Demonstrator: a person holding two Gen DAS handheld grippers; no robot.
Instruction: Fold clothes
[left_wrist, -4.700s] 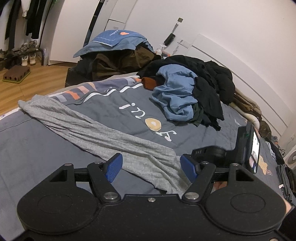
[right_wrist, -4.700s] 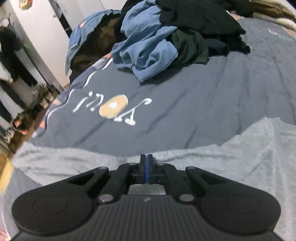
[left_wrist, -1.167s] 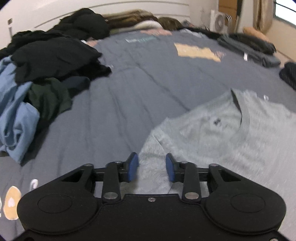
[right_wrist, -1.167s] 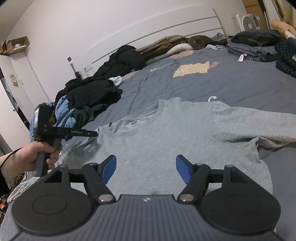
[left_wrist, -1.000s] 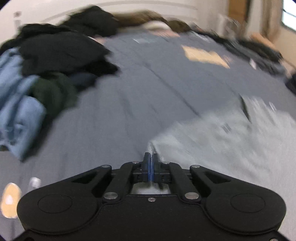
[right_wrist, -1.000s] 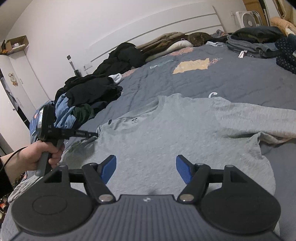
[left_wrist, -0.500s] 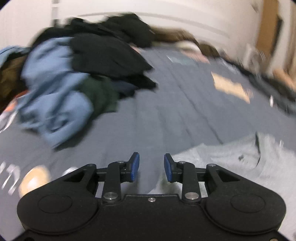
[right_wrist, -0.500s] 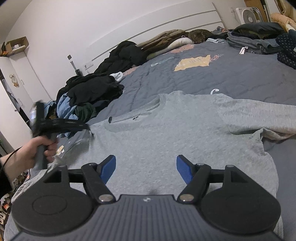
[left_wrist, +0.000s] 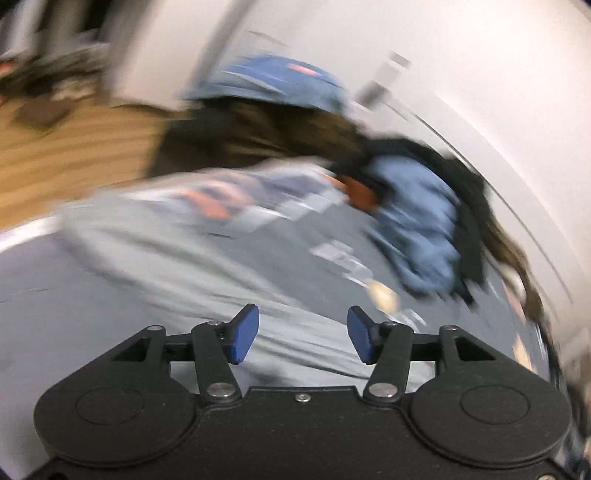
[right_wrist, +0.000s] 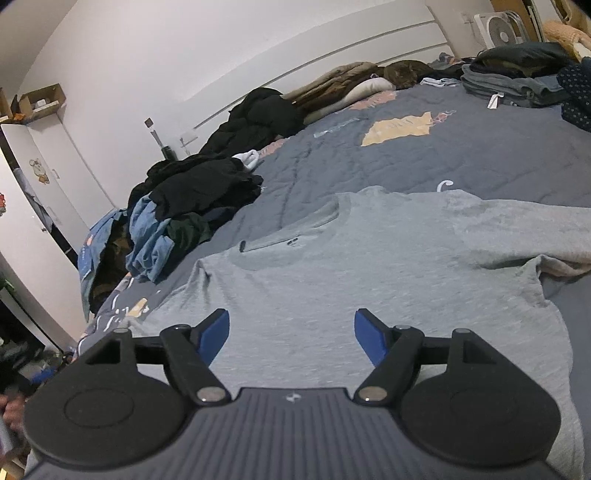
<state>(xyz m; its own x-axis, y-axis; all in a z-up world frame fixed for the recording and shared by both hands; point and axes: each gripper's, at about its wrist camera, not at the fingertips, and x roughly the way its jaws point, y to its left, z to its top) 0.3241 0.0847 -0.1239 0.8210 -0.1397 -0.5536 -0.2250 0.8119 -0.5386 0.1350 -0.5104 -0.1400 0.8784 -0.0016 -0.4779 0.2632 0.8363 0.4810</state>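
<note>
A grey long-sleeved shirt (right_wrist: 369, 266) lies spread flat, front up, on the dark grey bedspread (right_wrist: 480, 155), its collar towards the headboard. My right gripper (right_wrist: 291, 334) is open and empty, hovering above the shirt's lower body. In the blurred left wrist view, the shirt's left sleeve (left_wrist: 177, 266) stretches away to the left across the bed. My left gripper (left_wrist: 303, 334) is open and empty just above that sleeve.
A heap of black and blue clothes (right_wrist: 192, 206) lies left of the shirt; it also shows in the left wrist view (left_wrist: 424, 221). Folded clothes (right_wrist: 513, 85) are stacked at the far right. Coats lie along the headboard (right_wrist: 347, 85). Wooden floor (left_wrist: 74, 155) lies beyond the bed's left edge.
My left gripper closed on the shirt's shoulder, pulled it, then opened and swung left towards the sleeve. The shirt lies flatter. My right gripper stayed open and barely moved.
</note>
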